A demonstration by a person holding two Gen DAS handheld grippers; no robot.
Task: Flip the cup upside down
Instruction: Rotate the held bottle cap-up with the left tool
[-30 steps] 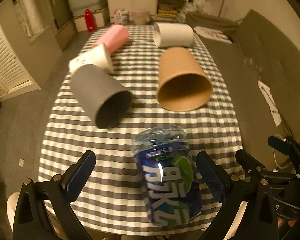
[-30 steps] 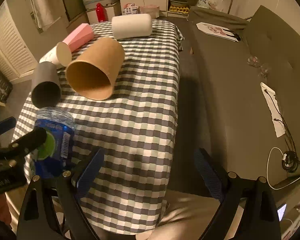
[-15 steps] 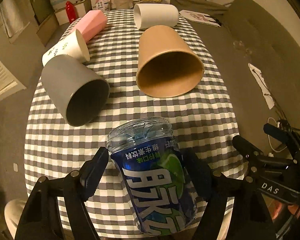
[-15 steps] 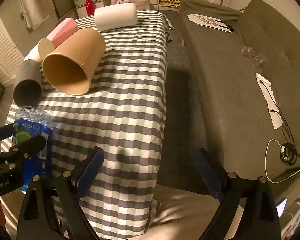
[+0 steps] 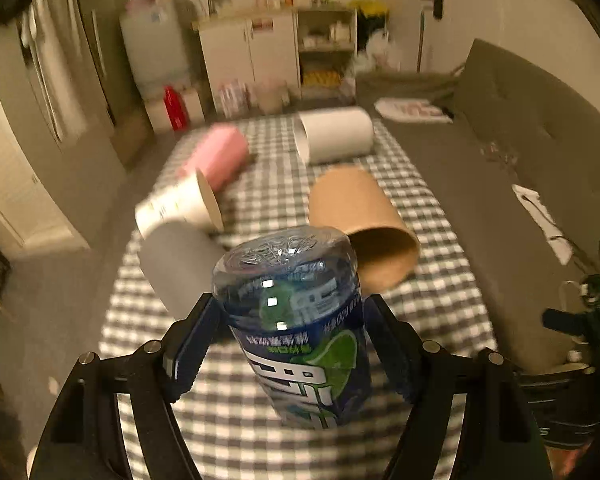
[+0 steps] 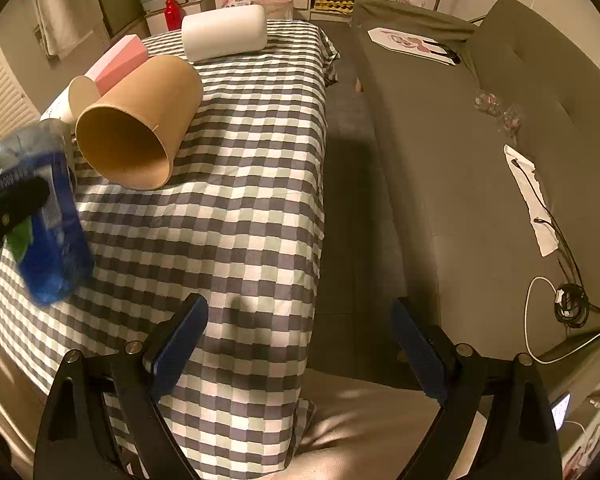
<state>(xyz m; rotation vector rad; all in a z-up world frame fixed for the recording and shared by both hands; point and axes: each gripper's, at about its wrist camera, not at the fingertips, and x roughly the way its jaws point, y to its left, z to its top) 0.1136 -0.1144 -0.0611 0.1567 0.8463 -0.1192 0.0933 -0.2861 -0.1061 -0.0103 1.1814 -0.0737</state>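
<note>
A clear blue plastic cup point(image 5: 300, 320) with a green lime label sits between the fingers of my left gripper point(image 5: 290, 308), which is shut on it. The cup's closed end points away from the camera and it hangs above the checked tablecloth point(image 5: 432, 280). The right wrist view has the same blue cup point(image 6: 48, 232) at the far left, tilted and blurred, with a black finger point(image 6: 16, 200) of the left gripper across it. My right gripper point(image 6: 296, 308) stands open over the table's near right edge with nothing in it.
Lying on their sides behind the blue cup are a brown paper cup point(image 5: 364, 224), a grey cup point(image 5: 180, 264), a white paper cup point(image 5: 180, 204), a pink cup point(image 5: 220, 156) and a white cup point(image 5: 336, 134). A grey sofa point(image 6: 480, 140) runs along the table's right.
My left gripper has gone from open around the blue cup to shut on it, then raised it off the cloth and tipped upward. The right gripper stays open and has shifted only slightly.
</note>
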